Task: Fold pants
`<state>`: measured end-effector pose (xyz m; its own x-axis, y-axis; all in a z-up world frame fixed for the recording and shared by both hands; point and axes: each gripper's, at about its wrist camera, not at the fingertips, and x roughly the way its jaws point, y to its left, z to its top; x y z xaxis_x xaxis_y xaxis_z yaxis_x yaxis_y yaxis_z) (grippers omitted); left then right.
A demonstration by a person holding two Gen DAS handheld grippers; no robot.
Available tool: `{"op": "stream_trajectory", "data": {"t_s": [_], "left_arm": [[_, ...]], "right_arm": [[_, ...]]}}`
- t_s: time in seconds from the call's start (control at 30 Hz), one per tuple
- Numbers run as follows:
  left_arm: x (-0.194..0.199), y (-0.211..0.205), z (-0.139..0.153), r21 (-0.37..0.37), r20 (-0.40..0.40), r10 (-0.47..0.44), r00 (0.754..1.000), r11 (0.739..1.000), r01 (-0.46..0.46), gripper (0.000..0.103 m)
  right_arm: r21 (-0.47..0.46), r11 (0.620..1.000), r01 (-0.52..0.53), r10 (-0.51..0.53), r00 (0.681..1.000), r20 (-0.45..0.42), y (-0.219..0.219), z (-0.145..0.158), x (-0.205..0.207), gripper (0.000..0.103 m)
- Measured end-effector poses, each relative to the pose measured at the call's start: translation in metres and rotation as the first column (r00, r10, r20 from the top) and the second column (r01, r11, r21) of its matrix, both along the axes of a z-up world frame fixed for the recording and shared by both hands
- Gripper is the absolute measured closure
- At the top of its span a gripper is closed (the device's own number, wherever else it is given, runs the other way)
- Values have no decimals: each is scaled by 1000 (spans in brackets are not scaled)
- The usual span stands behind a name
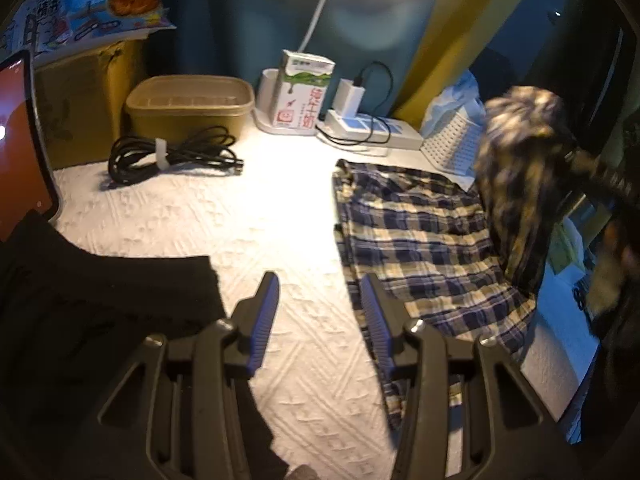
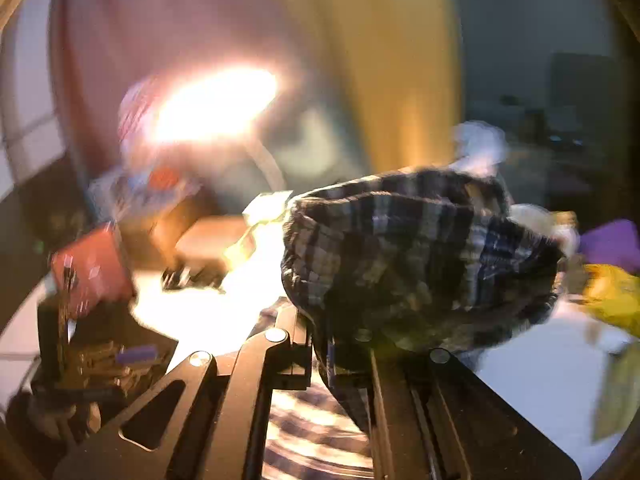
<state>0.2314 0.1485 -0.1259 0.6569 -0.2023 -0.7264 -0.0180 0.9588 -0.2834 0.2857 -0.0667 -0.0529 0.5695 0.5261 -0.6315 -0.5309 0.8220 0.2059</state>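
Left wrist view: plaid pants (image 1: 420, 236) lie part-flat on the white textured bed cover (image 1: 180, 216), right portion lifted and swung over by the right gripper (image 2: 332, 340), jaws clamped on the pants' bunched fabric. First fold looks mid-way; laying down, smoothing and any further folds remain. Left gripper (image 1: 320, 320) hovers by the near edge, jaws apart, nothing between them. Right wrist view is heavily motion-blurred; pads hidden under cloth. Pants' near end is cut off by the left gripper.
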Motion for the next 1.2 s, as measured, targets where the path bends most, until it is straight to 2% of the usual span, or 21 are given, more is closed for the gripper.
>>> {"op": "stream_trajectory", "data": {"t_s": [0.17, 0.3, 0.37, 0.4, 0.43, 0.5, 0.6, 0.67, 0.8, 0.97, 1.1, 1.2], "left_arm": [[-2, 11, -3, -9, -7, 24, 1000, 1000, -24, 59], [-1, 14, -10, -15, -28, 34, 999, 999, -34, 59], [0, 13, -14, -15, -38, 29, 999, 999, -29, 59], [2, 11, -15, -14, -44, 25, 999, 1000, -26, 59], [4, 9, -15, -14, -46, 20, 999, 1000, -21, 59], [8, 3, -13, -11, -43, 7, 999, 1000, -8, 59], [15, -7, -4, -1, -24, -16, 1000, 1000, 16, 59], [19, -13, 2, 9, -8, -36, 999, 999, 37, 59], [31, -37, 19, 53, 40, -120, 992, 992, 117, 59], [46, -74, 30, 114, 75, -227, 971, 969, 218, 59], [60, -104, 35, 172, 100, -290, 952, 947, 270, 58], [72, -117, 37, 206, 110, -306, 946, 938, 279, 58]], "right_arm": [[-84, 987, -140, 126, 981, -150, 64, -67, -8, 97], [-180, 962, -204, 160, 959, -235, 84, -105, -15, 96], [-198, 953, -230, 177, 950, -256, 82, -112, -21, 89], [-195, 950, -243, 190, 948, -256, 81, -112, -24, 82], [-186, 948, -259, 208, 944, -256, 78, -110, -28, 68], [-154, 942, -298, 252, 932, -259, 77, -105, -37, 49], [-128, 930, -344, 309, 922, -234, 68, -94, -54, 38], [-112, 930, -350, 321, 922, -215, 57, -86, -59, 37], [-74, 952, -297, 281, 944, -171, 27, -66, -57, 37], [-67, 988, -139, 129, 983, -132, -28, -53, -29, 37], [-72, 997, -24, 14, 991, -132, -63, -57, -2, 37], [-55, 998, 15, -21, 993, -113, -78, -57, 17, 37]]}}
